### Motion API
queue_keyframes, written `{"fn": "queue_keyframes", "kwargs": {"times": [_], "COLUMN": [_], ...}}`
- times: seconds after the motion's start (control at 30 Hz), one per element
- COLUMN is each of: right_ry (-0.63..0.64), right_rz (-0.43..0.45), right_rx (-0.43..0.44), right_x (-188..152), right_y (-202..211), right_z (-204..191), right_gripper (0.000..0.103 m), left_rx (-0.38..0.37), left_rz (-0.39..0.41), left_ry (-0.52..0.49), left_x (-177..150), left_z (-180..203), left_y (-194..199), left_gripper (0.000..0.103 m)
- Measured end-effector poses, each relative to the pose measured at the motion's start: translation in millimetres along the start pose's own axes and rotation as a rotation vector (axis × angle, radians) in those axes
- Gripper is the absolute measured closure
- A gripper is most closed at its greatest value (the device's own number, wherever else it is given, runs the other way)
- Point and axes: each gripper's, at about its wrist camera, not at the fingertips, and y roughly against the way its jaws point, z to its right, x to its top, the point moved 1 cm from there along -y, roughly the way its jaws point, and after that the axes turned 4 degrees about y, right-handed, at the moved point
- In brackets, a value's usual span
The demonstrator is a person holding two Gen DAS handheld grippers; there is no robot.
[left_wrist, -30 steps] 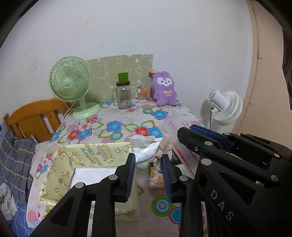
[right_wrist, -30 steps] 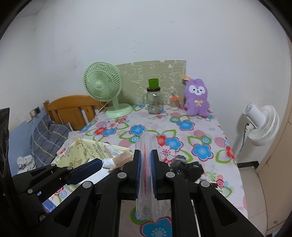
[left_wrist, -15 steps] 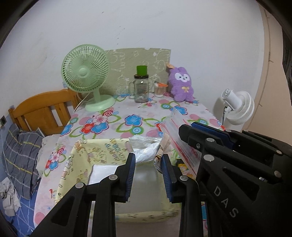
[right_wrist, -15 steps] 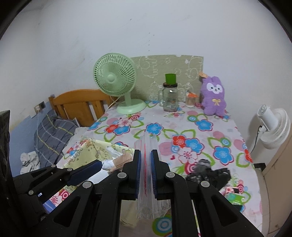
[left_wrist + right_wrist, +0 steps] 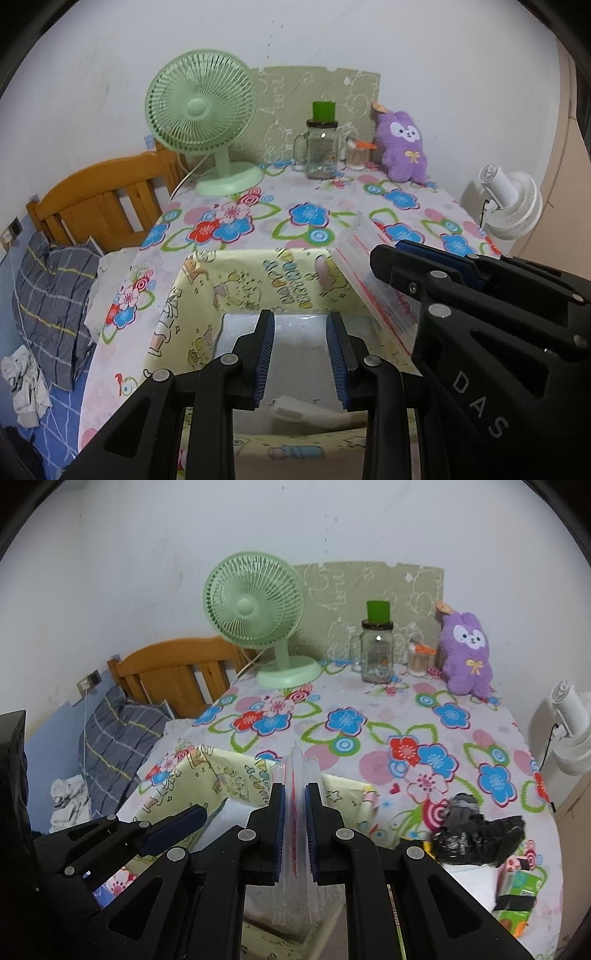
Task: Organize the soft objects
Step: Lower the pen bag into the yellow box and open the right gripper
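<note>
My right gripper (image 5: 295, 830) is shut on a clear zip bag (image 5: 295, 775) with a red seal line; it also shows in the left wrist view (image 5: 373, 284), held upright by the right gripper (image 5: 436, 258). My left gripper (image 5: 300, 354) is open and empty above a yellow patterned fabric bin (image 5: 258, 280), seen also in the right wrist view (image 5: 207, 775). A pale soft item (image 5: 310, 415) lies inside the bin below my fingers. A purple plush bunny (image 5: 404, 147) sits at the table's far end. A black soft bundle (image 5: 480, 834) lies at the right.
On the flowered tablecloth (image 5: 369, 723) stand a green desk fan (image 5: 207, 122), a glass jar (image 5: 322, 147) with a green lid and a small cup. A wooden headboard (image 5: 99, 199) and grey pillow (image 5: 51, 310) are left. A white fan (image 5: 513, 206) stands right.
Both grippers moved forward and left over the yellow bin. The crumpled white bag that lay between my left fingers is no longer seen there. The right gripper still holds the zip bag.
</note>
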Motion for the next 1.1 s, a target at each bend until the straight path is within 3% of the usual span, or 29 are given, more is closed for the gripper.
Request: {"fn": "queue_keyframes", "kwargs": {"times": [0.17, 0.4, 0.5, 0.53, 0.57, 0.97, 1.1], "right_ry": [0.004, -0.012, -0.016, -0.023, -0.033, 0.035, 0.035], "right_rz": [-0.04, -0.082, -0.118, -0.121, -0.116, -0.073, -0.065], "right_rx": [0.016, 0.034, 0.021, 0.019, 0.013, -0.037, -0.023], "right_x": [-3.1, -7.0, -10.5, -11.8, -12.6, -5.2, -2.5], "right_y": [-18.8, -37.9, -45.6, -46.5, -46.6, -54.3, -55.6], "right_z": [-4.3, -4.8, -3.3, -2.0, -0.2, 6.7, 12.2], "right_gripper": [0.089, 0.086, 0.059, 0.045, 0.039, 0.038, 0.038], "left_rx": [0.008, 0.007, 0.003, 0.001, -0.001, -0.005, -0.008], "left_rz": [-0.038, -0.088, -0.105, -0.11, -0.112, -0.115, -0.106], "left_ry": [0.016, 0.028, 0.028, 0.029, 0.033, 0.022, 0.012], "left_x": [-4.1, -13.0, -15.9, -16.6, -17.3, -14.9, -14.1], "left_z": [-9.5, -14.6, -14.6, -14.7, -14.8, -4.9, -0.3], "left_y": [-13.0, -26.8, -32.0, -33.4, -34.5, -36.5, -33.6], "left_gripper": [0.074, 0.062, 0.058, 0.056, 0.051, 0.035, 0.035]}}
